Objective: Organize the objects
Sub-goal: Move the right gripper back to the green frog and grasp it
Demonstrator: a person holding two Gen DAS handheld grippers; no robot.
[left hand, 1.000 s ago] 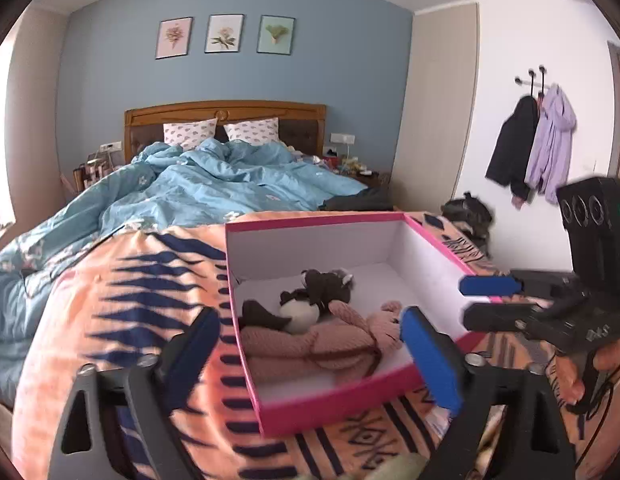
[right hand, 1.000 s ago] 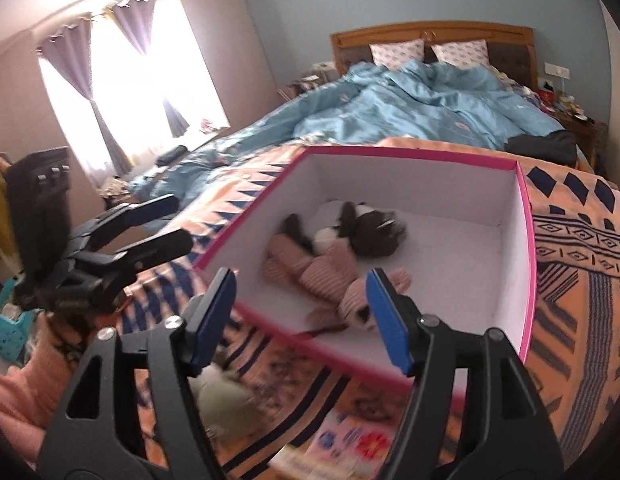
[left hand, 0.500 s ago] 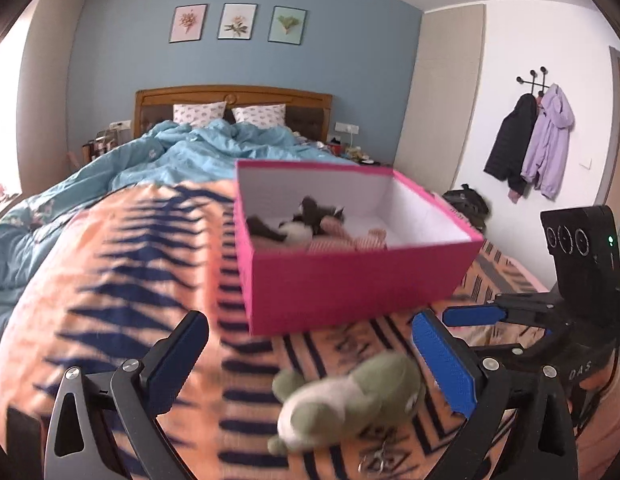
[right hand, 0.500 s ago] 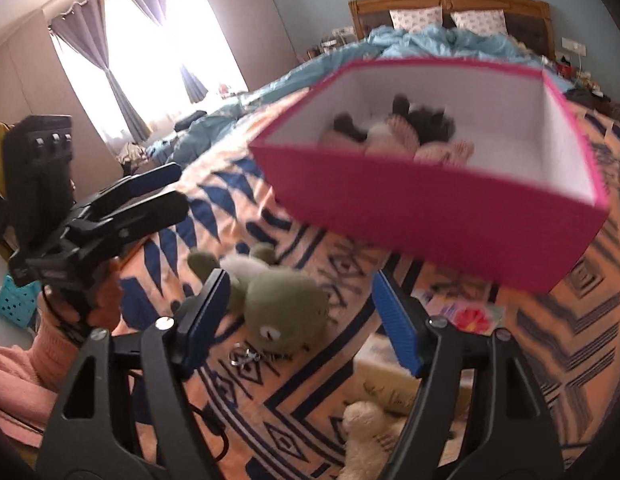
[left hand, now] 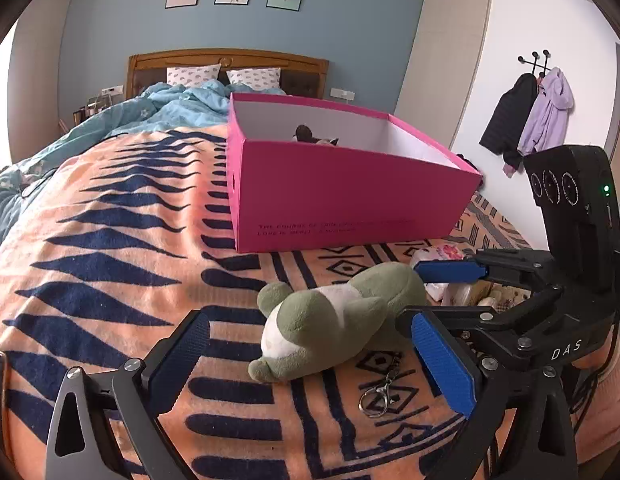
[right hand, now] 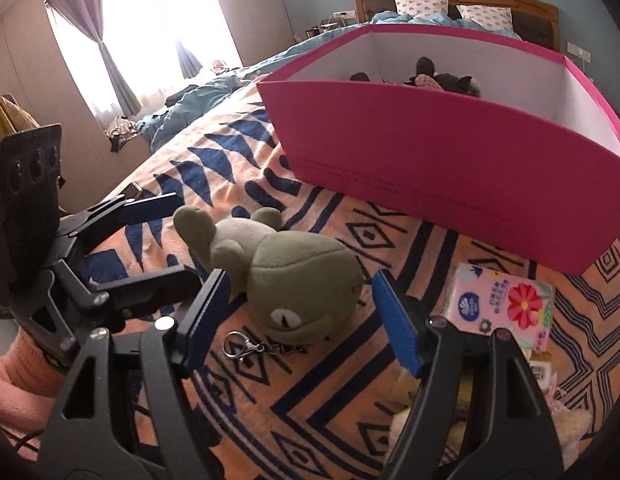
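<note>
A green plush frog [left hand: 334, 320] lies on the orange and navy blanket [left hand: 109, 264], a metal key clip [left hand: 376, 398] trailing from it. My left gripper [left hand: 310, 360] stands open low over the blanket, the frog's body just ahead between its fingers, untouched. My right gripper [right hand: 299, 320] is open too, its blue pads on either side of the frog's head [right hand: 301, 276] with gaps. Each gripper shows in the other's view: the right [left hand: 434, 292] by the frog's head, the left [right hand: 161, 246] by its legs. Behind stands the pink box [left hand: 350, 196] holding plush toys [right hand: 430, 76].
A floral tissue pack [right hand: 502, 304] lies right of the frog, with a cream plush [right hand: 570, 428] and small packets near it. A blue duvet [left hand: 169, 112] covers the bed's far end. Coats [left hand: 530, 112] hang on the right wall. A sleeve [right hand: 13, 392] shows at lower left.
Both grippers came down from above the pink box toward the blanket. The green frog, barely visible before, now lies between both pairs of fingers. Both stayed open.
</note>
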